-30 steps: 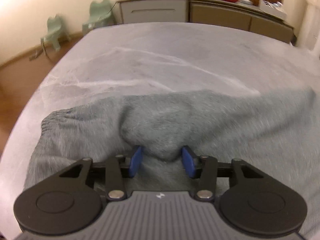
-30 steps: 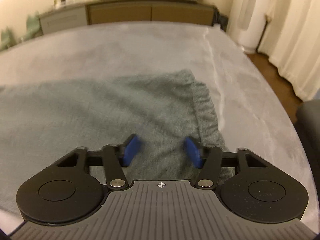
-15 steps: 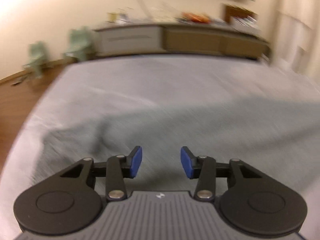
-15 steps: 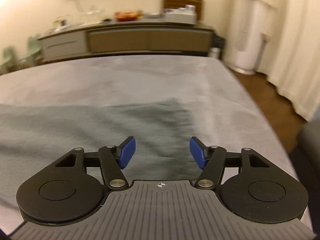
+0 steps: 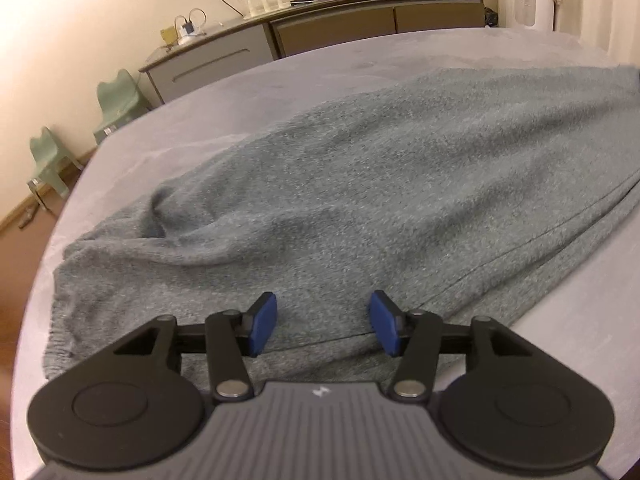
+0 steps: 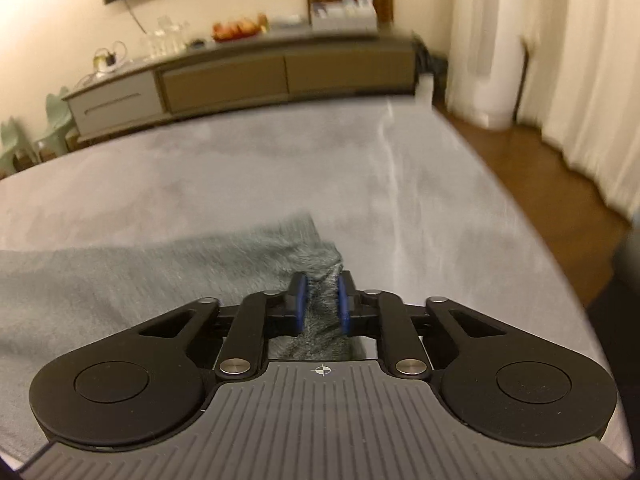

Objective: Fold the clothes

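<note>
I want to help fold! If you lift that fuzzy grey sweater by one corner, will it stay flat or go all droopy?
Probably droopy. The grey sweater already lies in soft humps and creases on the table, so it looks floppy. Its fuzzy knit likely grips well: the right tool is closing on a bunched corner. The left tool is opening over the fabric, so the rest would likely sag and drag.

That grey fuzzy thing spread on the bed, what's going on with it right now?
A person with a handheld gripper in each hand is folding a grey fleece garment laid out on a grey bed. The right gripper is closing on a bunched corner of the fabric, which sits pinched between its blue pads. The left gripper is opening and hovers over the garment near its lower edge, with nothing gripped. No fold is visibly finished yet.
</note>
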